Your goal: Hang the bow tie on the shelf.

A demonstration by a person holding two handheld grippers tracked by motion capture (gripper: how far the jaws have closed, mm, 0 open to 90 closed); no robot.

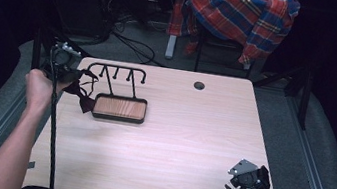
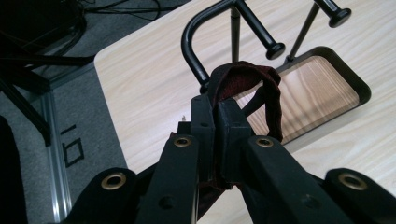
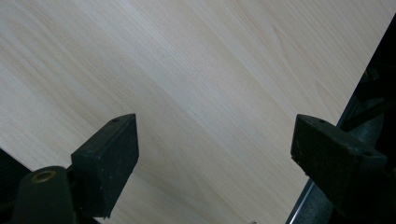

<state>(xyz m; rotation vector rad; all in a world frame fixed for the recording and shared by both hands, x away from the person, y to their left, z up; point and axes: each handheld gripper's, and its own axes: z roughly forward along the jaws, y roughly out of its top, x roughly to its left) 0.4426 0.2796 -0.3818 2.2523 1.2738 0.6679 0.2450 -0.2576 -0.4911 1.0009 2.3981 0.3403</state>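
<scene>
Pretty dim room overall; light falls from above onto the pale table [image 1: 174, 141], and everything around it sinks into near black. Soft shadows sit under the rack [image 1: 118, 74]. Both gripper views look a bit soft, grainy up close.

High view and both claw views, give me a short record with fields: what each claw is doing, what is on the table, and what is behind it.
left claw: shut on dark red fabric strap, beside the rack's left end
right claw: open, holding nothing, over the table's near right corner
light wooden table: carries black metal peg rack with wood-lined tray base
behind table: red and blue plaid cloth draped over a chair
</scene>
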